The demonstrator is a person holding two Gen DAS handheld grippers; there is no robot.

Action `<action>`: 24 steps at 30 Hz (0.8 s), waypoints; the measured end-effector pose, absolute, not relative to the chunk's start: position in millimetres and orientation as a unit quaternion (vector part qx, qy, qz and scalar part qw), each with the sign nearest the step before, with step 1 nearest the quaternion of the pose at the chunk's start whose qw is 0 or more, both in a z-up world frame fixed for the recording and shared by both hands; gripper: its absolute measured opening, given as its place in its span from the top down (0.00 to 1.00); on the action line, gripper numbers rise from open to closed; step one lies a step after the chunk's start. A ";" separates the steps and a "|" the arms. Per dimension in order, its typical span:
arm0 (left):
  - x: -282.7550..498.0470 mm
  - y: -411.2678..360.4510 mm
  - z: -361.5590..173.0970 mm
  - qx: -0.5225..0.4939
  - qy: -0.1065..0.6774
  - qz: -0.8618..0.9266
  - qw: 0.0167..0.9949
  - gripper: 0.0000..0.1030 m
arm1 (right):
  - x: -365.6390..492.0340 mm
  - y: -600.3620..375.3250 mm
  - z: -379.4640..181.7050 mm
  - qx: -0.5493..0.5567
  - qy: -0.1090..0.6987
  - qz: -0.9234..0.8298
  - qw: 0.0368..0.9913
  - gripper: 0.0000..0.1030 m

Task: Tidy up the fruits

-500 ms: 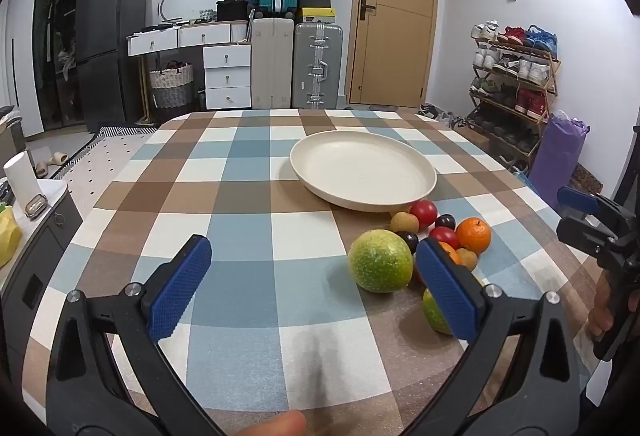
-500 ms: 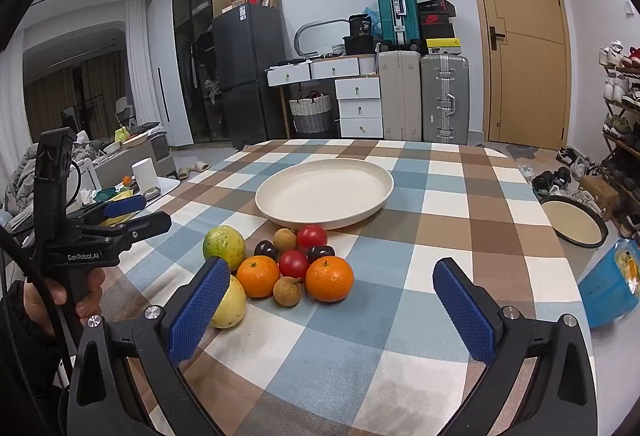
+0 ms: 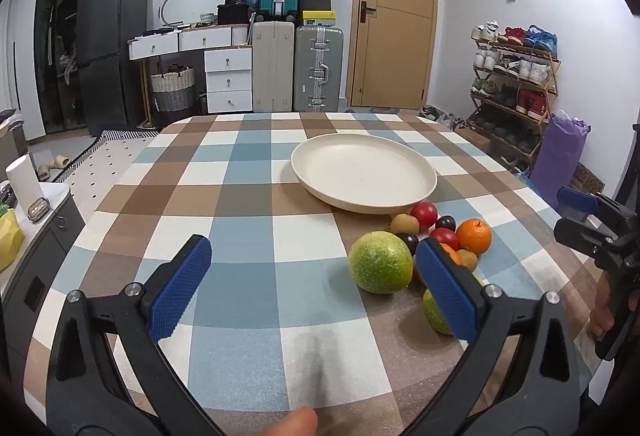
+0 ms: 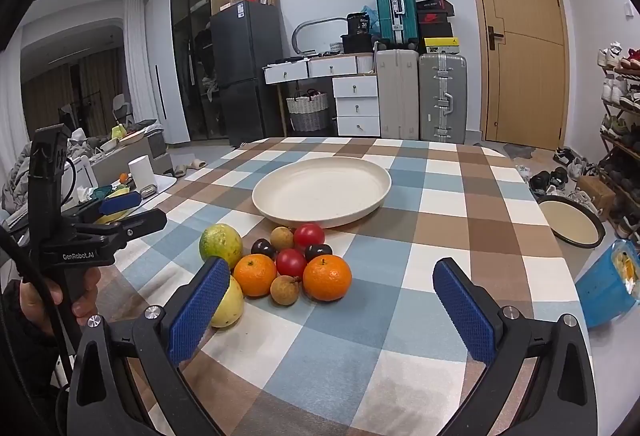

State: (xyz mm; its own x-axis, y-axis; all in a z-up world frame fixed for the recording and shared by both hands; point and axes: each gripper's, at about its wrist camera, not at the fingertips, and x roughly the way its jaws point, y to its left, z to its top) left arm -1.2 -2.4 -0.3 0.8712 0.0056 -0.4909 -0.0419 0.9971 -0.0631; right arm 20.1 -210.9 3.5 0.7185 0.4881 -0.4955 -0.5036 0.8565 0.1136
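Observation:
A cluster of fruit lies on the checkered table in front of an empty cream plate [image 3: 364, 172] [image 4: 322, 192]. It holds a big green fruit [image 3: 380, 267] [image 4: 221, 245], two oranges [image 4: 327, 277] [image 4: 255, 274], red tomatoes [image 4: 291, 262], dark plums [image 4: 318, 251], brown longans [image 4: 284, 289] and a yellow-green fruit [image 4: 230, 304] partly behind a finger. My left gripper [image 3: 316, 284] is open and empty, left of the cluster. My right gripper [image 4: 330, 310] is open and empty, just short of the near orange.
The round table edge curves near both grippers. Past it on the right are a blue tub [image 4: 612, 286], a bowl on the floor [image 4: 572, 222] and a shoe rack [image 3: 516, 84]. Suitcases [image 3: 298, 68] and drawers stand by the far wall.
The right gripper has edged a little towards the fruit. The left gripper has barely moved. Both stay open.

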 end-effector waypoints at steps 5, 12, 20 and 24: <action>-1.7 -2.8 0.7 -0.034 0.252 0.013 0.967 0.01 | 19.0 -209.7 4.0 -0.016 0.264 0.267 0.927 0.00; -2.0 -3.4 0.8 -0.032 0.251 0.013 0.967 0.01 | 18.9 -210.5 2.5 -0.015 0.265 0.266 0.927 0.00; -1.8 -3.0 1.7 -0.030 0.250 0.013 0.968 0.01 | 18.4 -210.2 2.6 -0.015 0.265 0.266 0.927 0.00; -3.3 -0.8 4.5 -0.030 0.249 0.014 0.968 0.01 | 18.6 -211.4 4.4 -0.013 0.265 0.265 0.927 0.00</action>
State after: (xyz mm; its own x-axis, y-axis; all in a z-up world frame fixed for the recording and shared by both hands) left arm -3.3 -0.8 4.5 0.8756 0.0115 -0.4829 -0.0412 0.9979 -0.0508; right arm 18.6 -211.4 4.4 0.7190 0.4841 -0.4986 -0.4976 0.8595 0.1170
